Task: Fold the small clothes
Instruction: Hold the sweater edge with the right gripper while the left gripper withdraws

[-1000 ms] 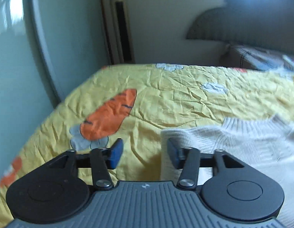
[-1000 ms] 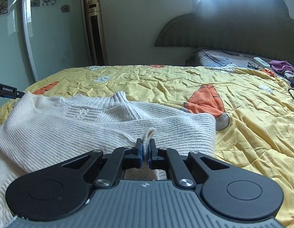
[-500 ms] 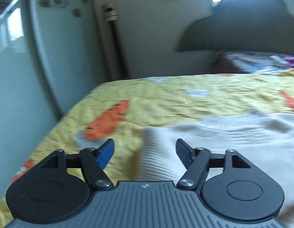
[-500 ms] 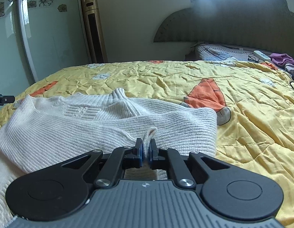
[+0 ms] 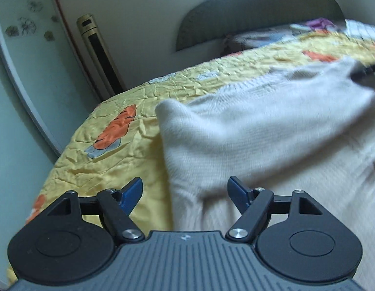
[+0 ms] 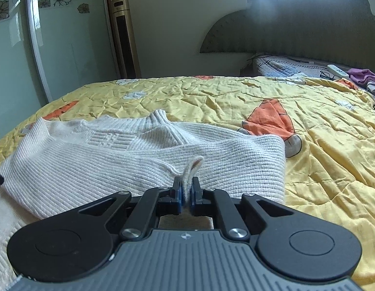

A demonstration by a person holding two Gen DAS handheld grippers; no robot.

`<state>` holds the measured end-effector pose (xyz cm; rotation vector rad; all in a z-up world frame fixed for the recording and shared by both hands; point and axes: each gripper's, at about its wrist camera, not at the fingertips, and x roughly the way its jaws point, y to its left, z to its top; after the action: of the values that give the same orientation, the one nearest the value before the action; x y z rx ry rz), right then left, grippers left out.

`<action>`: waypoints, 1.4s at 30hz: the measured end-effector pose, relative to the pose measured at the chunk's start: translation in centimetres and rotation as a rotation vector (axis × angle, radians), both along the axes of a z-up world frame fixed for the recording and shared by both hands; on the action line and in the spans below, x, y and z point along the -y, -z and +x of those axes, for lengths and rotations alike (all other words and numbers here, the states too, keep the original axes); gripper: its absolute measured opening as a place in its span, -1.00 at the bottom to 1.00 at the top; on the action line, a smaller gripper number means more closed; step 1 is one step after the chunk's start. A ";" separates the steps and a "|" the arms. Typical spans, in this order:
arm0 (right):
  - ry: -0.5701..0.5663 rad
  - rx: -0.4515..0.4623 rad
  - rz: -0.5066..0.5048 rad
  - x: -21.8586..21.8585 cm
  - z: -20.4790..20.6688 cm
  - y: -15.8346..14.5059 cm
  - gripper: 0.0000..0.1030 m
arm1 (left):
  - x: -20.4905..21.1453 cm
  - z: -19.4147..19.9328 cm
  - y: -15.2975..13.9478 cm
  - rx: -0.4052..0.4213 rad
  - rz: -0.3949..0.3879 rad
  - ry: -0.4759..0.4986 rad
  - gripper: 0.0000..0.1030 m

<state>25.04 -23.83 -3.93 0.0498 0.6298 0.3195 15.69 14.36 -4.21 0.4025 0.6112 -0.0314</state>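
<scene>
A white knit sweater point(image 6: 119, 155) lies partly folded on the yellow carrot-print bedspread point(image 6: 320, 140). My right gripper point(image 6: 185, 189) is shut on a pinched fold of the sweater's edge, low over the bed. In the left wrist view the sweater point(image 5: 260, 131) fills the right half, blurred. My left gripper point(image 5: 186, 190) is wide open and empty, its jaws straddling the sweater's left edge just above it. A dark blurred shape at the far right edge point(image 5: 367, 71) looks like the right gripper.
A gold tower fan point(image 6: 125, 36) stands by the wall beside a glass sliding door point(image 6: 41, 36). A dark headboard point(image 6: 308, 29) is behind the bed. A pillow, a remote point(image 6: 337, 69) and purple clothing point(image 6: 362, 75) lie at the far right.
My left gripper has opened wider and swung right and up over the sweater's left edge. My right gripper has stayed shut on the sweater fold and moved slightly.
</scene>
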 end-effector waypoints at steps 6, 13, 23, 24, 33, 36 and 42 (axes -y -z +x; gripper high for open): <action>0.027 -0.013 0.047 0.3 0.2 0.1 -0.78 | 0.9 -0.2 1.1 0.063 0.156 0.003 0.53; 0.012 0.019 0.045 -0.8 -0.2 -1.1 -0.78 | -0.3 1.4 0.6 0.156 0.123 -0.168 0.53; -0.054 0.040 -0.075 -4.9 0.5 -1.0 -0.79 | -3.8 0.6 0.7 0.095 -0.003 -0.260 0.54; -0.039 0.028 -0.056 -4.2 0.4 -0.8 -0.80 | -3.7 0.2 0.6 0.106 0.011 -0.247 0.54; -0.012 -0.060 0.128 -1.2 0.8 0.9 -0.65 | -3.6 -2.5 -0.6 0.125 0.050 -0.267 0.64; -0.009 -0.060 0.134 -1.0 0.8 1.0 -0.60 | -3.8 -3.3 -1.7 0.135 0.034 -0.278 0.65; 0.087 -0.035 0.163 -0.2 0.5 0.2 -0.24 | -0.6 -0.6 -4.5 0.151 -0.063 -0.171 0.65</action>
<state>25.50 -23.65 -4.15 0.2391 0.6337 0.2854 15.04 14.99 0.29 0.2879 0.4927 0.1421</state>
